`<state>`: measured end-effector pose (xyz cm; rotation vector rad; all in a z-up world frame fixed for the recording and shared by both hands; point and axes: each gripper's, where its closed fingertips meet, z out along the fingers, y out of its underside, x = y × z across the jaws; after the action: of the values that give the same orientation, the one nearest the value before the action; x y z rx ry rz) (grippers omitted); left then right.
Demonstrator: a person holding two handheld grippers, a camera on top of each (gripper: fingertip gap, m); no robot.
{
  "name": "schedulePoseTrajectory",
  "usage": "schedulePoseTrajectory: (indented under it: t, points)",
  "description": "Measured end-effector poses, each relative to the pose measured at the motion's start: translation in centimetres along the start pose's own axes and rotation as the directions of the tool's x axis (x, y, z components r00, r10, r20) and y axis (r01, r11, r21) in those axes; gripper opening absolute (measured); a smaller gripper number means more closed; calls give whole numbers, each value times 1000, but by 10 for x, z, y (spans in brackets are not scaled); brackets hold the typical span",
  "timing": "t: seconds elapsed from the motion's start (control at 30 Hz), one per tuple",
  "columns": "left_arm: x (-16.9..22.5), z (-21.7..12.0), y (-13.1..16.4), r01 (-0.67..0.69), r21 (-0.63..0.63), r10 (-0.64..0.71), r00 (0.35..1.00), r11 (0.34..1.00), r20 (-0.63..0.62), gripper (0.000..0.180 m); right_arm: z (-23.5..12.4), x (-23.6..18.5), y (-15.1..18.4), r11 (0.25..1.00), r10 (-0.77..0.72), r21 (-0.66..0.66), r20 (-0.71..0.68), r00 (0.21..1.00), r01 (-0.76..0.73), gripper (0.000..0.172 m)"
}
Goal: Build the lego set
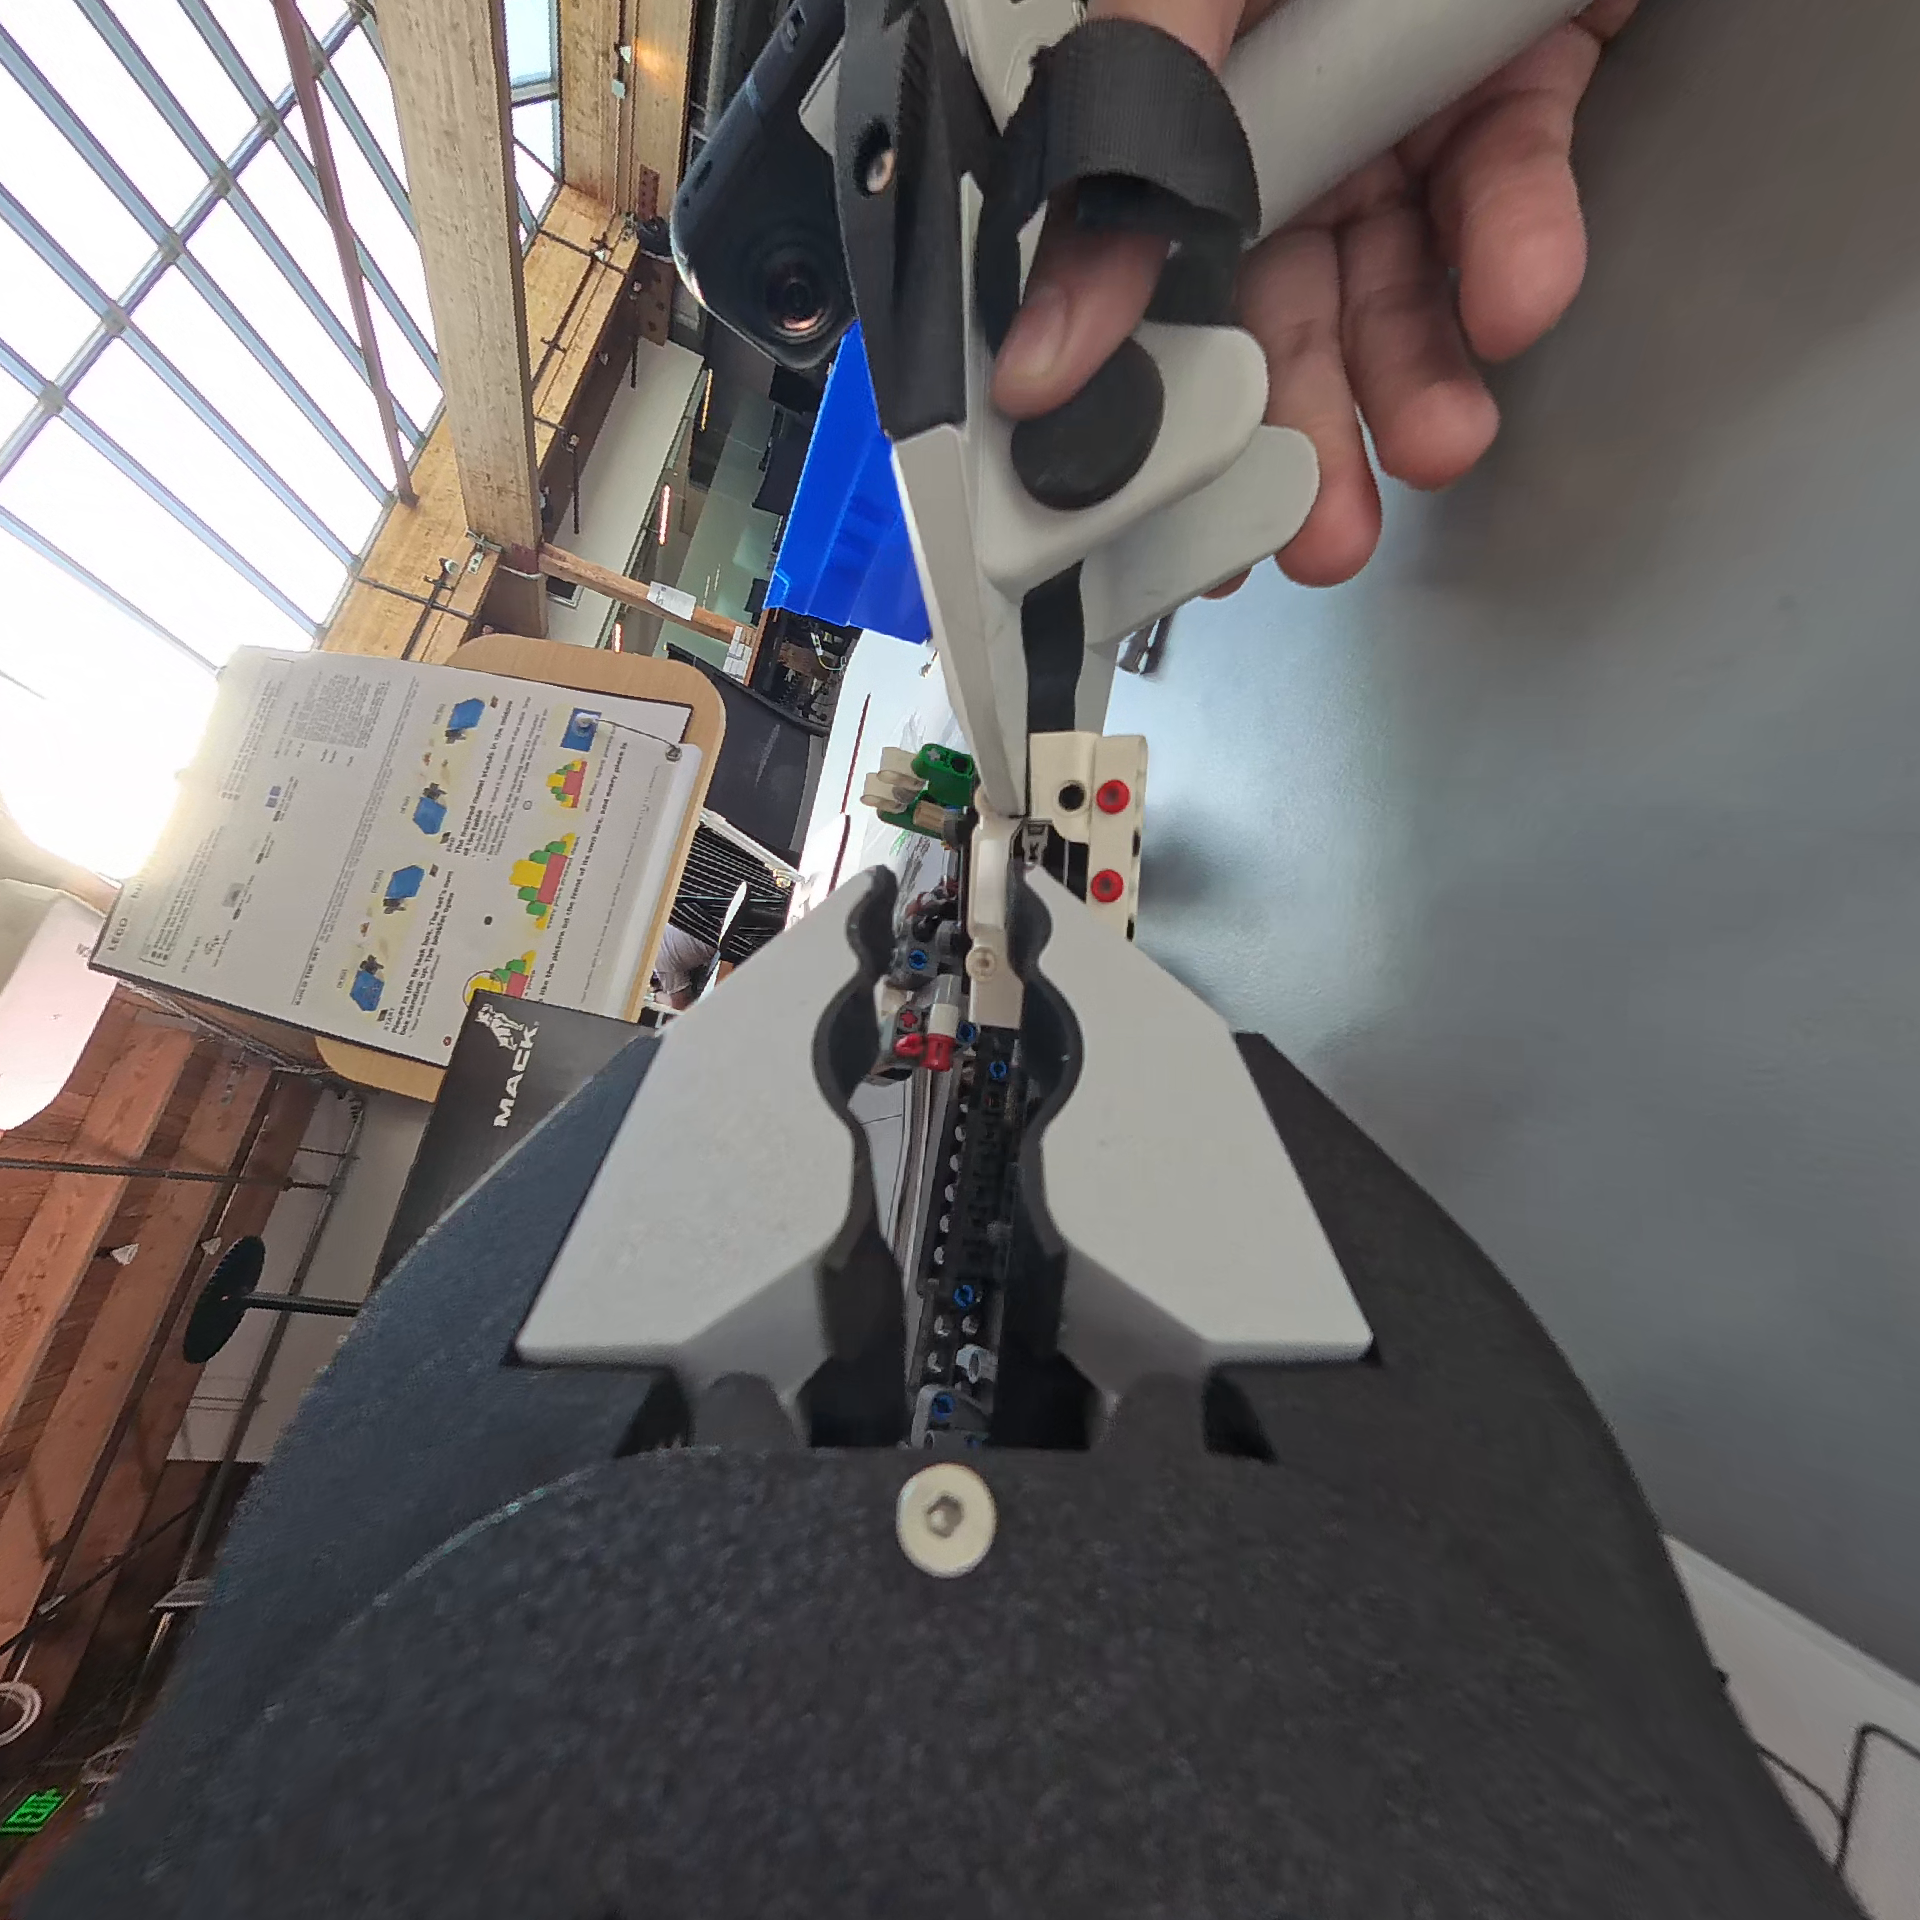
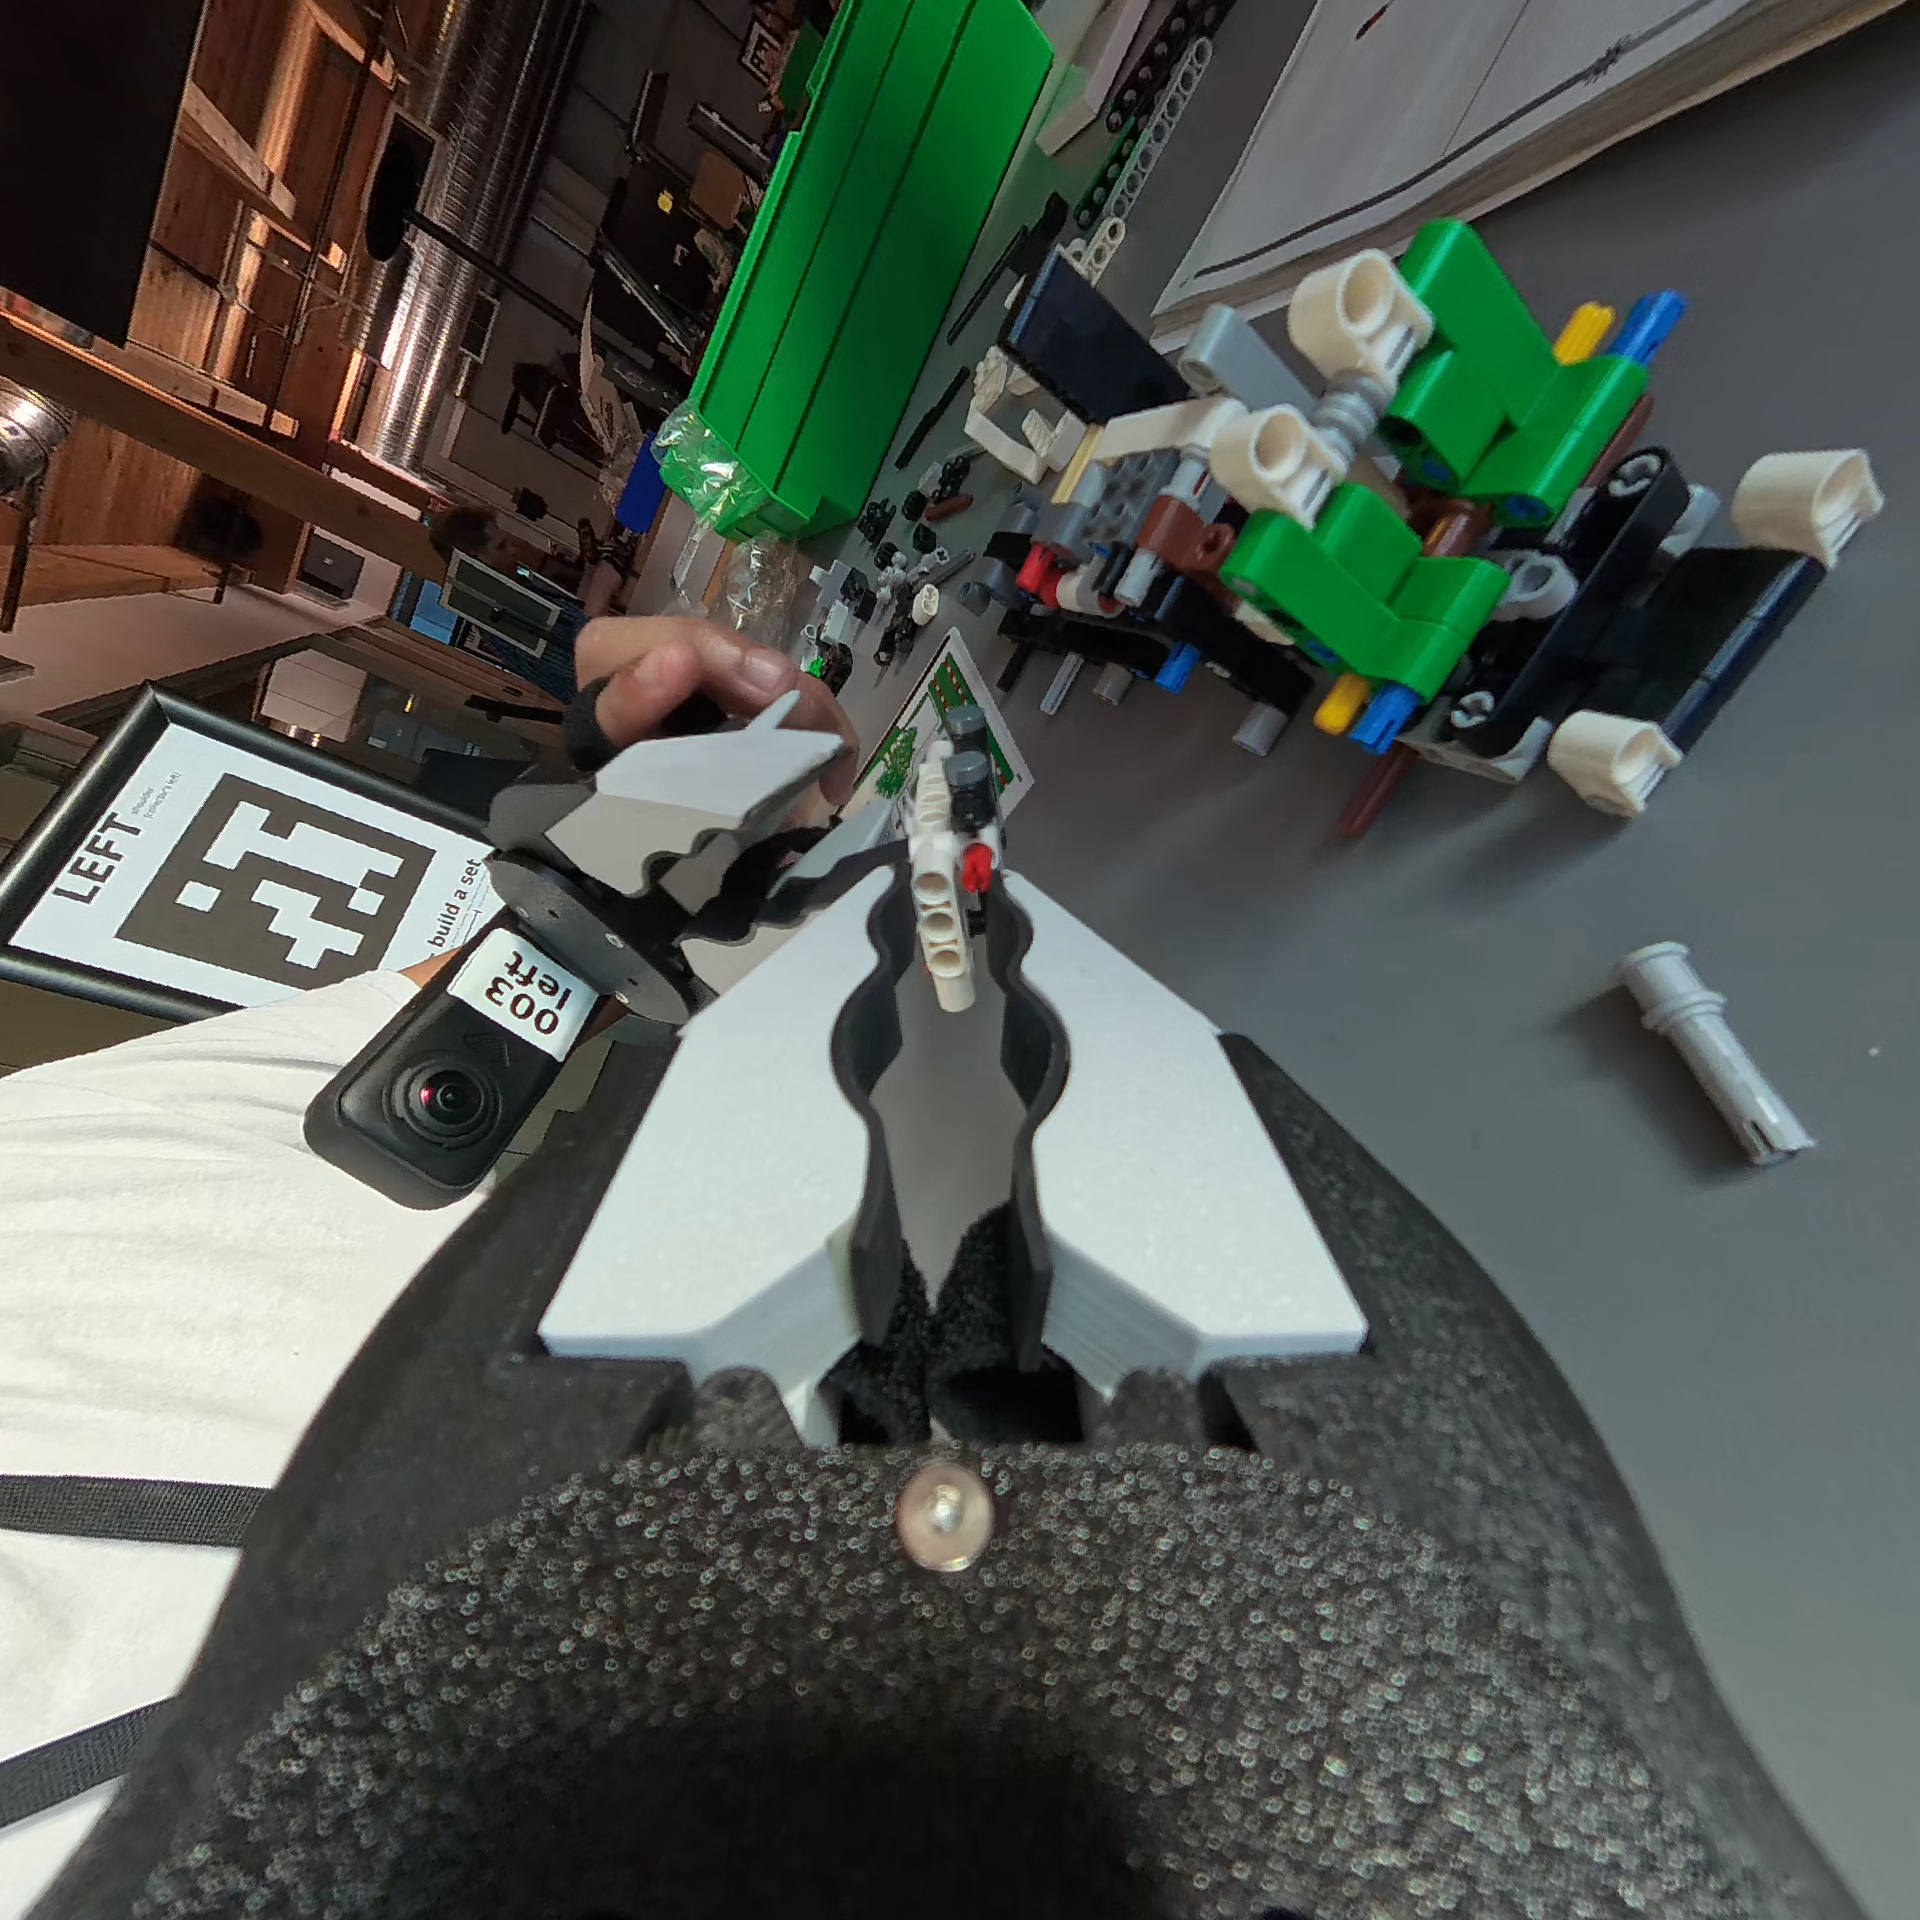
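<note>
1. The small white Technic sub-assembly [image 2: 951,894], a holed beam with grey and red pins, sits pinched at the tips of the right gripper [image 2: 951,914], pads tight on both sides.
2. The left gripper [image 1: 951,925] is parted a little. A long black studded beam assembly [image 1: 971,1195] runs between its fingers, but I can't tell if the pads actually press on it.
3. The right gripper's tips meet that white piece right at the left one's fingertips.
4. Further out on the grey table [image 2: 1455,987]: a green-and-black Technic build [image 2: 1403,520], a loose grey axle pin [image 2: 1714,1049] and a green bin [image 2: 873,260].
</note>
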<state>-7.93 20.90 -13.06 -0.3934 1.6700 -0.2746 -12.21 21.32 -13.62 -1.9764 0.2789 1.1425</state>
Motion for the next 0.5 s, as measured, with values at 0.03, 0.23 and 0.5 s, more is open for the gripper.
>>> schedulePoseTrajectory:
  t: [0.03,0.23,0.5]
  points:
    - [-1,0,0,7,0,-7,1000,1000,-2,19,0,0,0,1000,-2,2,-1,1000,2,11]
    - [0,0,1,10,0,-10,1000,1000,-12,19,0,1,0,1000,-1,3,-2,1000,1,11]
    - [-13,-4,2,161,27,-160,987,987,-32,28,-5,-8,-10,998,19,57,67,998,-23,10]
